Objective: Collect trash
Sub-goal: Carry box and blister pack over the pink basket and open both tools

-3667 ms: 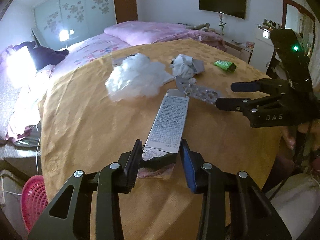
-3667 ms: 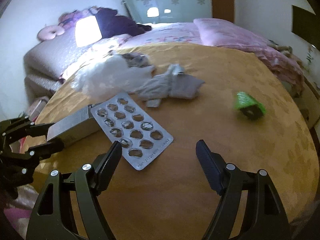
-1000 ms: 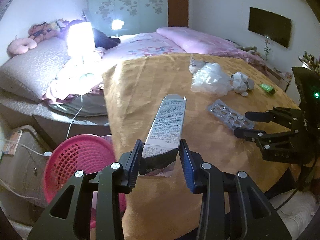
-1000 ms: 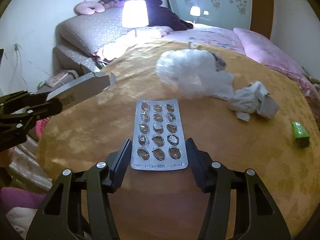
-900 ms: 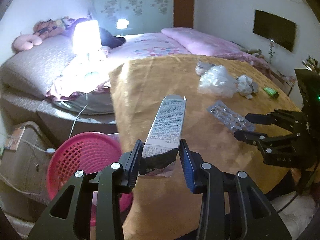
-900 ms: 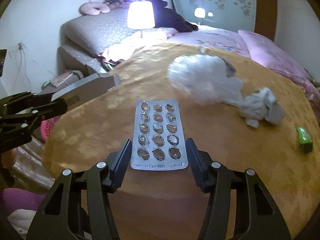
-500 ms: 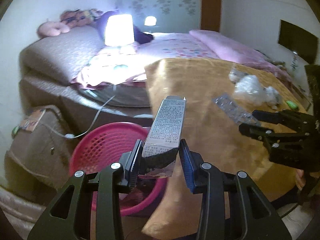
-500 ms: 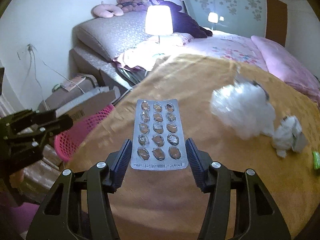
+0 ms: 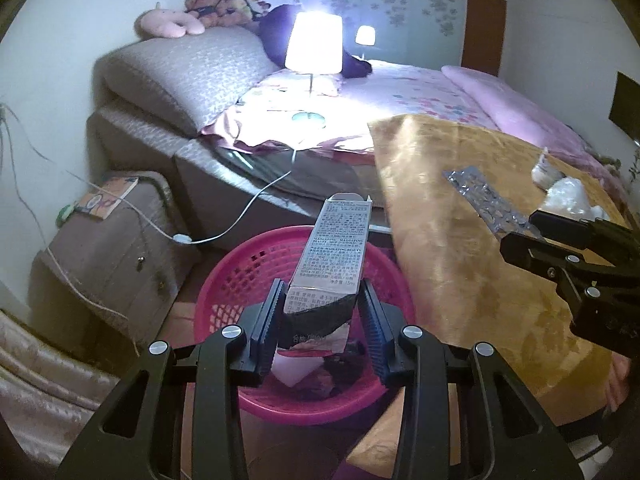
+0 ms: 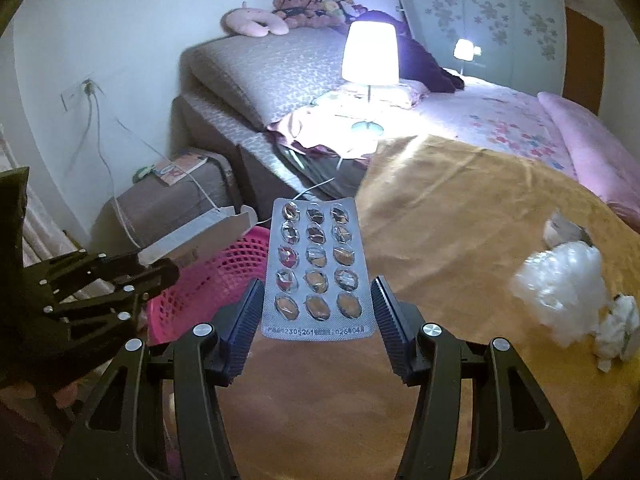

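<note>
My left gripper (image 9: 320,322) is shut on a long grey printed carton (image 9: 336,256) and holds it over the pink basket (image 9: 244,268) on the floor. My right gripper (image 10: 318,318) is shut on a silver blister pack (image 10: 318,268) and holds it above the table's left edge, beside the basket (image 10: 216,276). The left gripper with the carton (image 10: 200,240) shows at the left of the right wrist view. The right gripper (image 9: 532,232) with the blister pack (image 9: 480,196) shows at the right of the left wrist view.
The round table has a golden cloth (image 10: 460,208). On it lie a white plastic bag (image 10: 560,280) and crumpled paper (image 10: 618,328). A lit lamp (image 9: 314,44), a bed (image 9: 420,84), a brown cabinet (image 9: 108,248) and a white cable (image 9: 224,228) stand beyond the basket, which holds some scraps.
Both grippers have swung left off the table, carrying the carton and the blister pack. The carton is now over the pink basket, and the blister pack is near the table's edge.
</note>
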Demonstrator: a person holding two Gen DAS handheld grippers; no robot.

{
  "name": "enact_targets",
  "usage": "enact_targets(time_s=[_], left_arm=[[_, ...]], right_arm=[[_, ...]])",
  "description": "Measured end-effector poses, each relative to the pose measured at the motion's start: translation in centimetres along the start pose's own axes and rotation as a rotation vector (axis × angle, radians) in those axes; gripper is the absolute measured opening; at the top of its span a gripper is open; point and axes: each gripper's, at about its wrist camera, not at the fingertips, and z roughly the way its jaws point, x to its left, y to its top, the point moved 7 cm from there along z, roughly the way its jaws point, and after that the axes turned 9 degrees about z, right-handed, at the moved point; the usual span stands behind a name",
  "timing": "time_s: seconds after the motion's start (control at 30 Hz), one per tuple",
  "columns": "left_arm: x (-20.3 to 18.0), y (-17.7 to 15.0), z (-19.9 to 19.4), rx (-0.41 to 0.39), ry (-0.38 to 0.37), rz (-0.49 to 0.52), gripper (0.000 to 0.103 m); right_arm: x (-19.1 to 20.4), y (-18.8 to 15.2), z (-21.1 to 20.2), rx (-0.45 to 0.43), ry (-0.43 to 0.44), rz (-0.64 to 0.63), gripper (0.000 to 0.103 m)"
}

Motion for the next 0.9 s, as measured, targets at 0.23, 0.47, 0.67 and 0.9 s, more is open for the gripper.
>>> enact_targets(time_s=[0.23, 0.47, 0.67, 0.9], left_arm=[[1.2, -0.6, 1.1, 0.026, 0.022, -0.030, 0.036], [2.3, -1.3, 2.4, 0.057, 0.040, -0.060, 0.036], [3.3, -1.8, 3.1, 0.076, 0.047, -0.089, 0.036], [3.7, -1.8, 3.2, 0.068, 0.046, -0.107, 0.051]], right_arm=[[1.4, 0.1, 1.8, 0.036, 0.022, -0.001, 0.054], [2.5, 0.5, 3.6, 0.066, 0.032, -0.020, 0.054], [3.4, 0.2, 5.4, 0.102, 0.042, -0.028, 0.054], [3.7, 0.1, 6.1, 0.119, 0.048, -0.021, 0.055]])
